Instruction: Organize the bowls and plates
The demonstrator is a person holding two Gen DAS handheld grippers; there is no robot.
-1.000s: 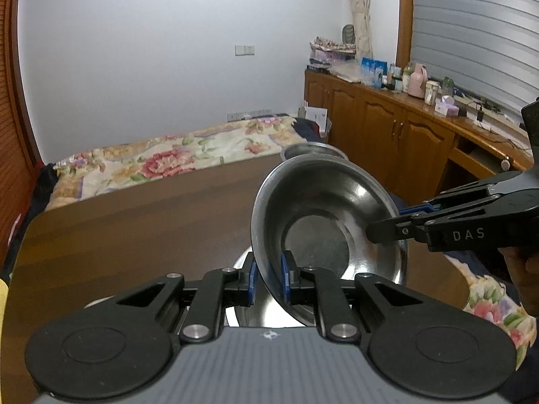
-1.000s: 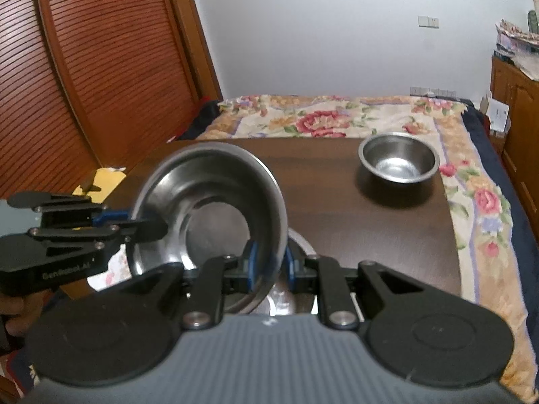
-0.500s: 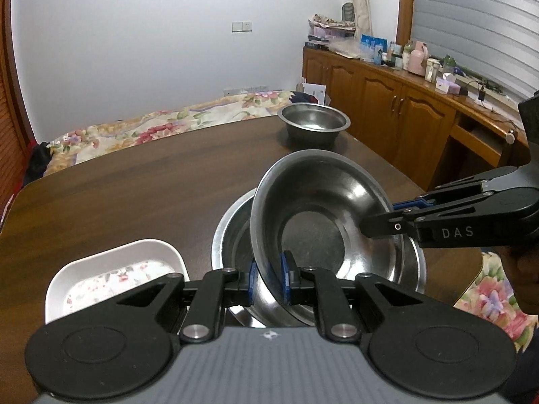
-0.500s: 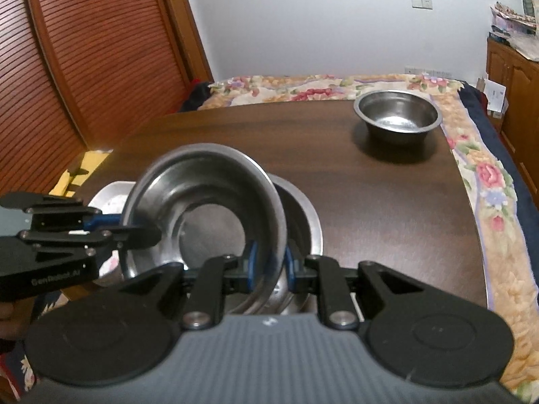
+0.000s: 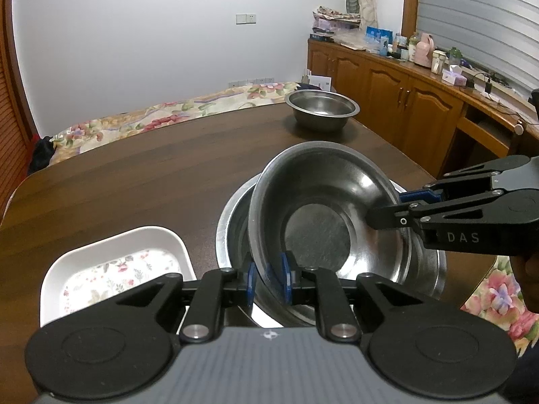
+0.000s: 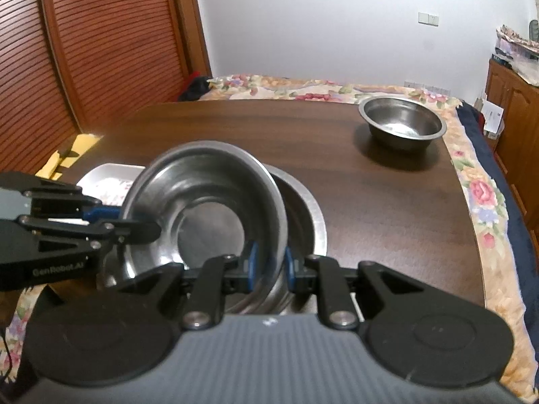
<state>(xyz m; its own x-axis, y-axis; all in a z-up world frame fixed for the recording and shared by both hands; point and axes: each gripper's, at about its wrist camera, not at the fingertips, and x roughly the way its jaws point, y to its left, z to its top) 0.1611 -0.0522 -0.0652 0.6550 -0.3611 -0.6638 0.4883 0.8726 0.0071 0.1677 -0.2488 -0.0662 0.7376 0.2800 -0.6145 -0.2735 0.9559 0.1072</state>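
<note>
Both grippers hold one steel bowl (image 5: 323, 208) by opposite rims, tilted, low inside a larger steel bowl (image 5: 232, 222) on the brown table. My left gripper (image 5: 267, 281) is shut on the near rim. My right gripper (image 6: 268, 266) is shut on the other rim; it also shows in the left wrist view (image 5: 387, 210). The held bowl (image 6: 205, 202) and the larger bowl (image 6: 310, 215) show in the right wrist view too. A third steel bowl (image 5: 321, 107) stands at the table's far right corner.
A white floral rectangular dish (image 5: 111, 269) lies left of the large bowl. The table edge (image 6: 465, 208) borders a floral bedspread. Wooden cabinets (image 5: 404, 101) run along the right; a slatted wooden door (image 6: 101, 50) is on the left.
The held bowl has come down from well above the table into the larger bowl. Both grippers kept their hold and moved down with it.
</note>
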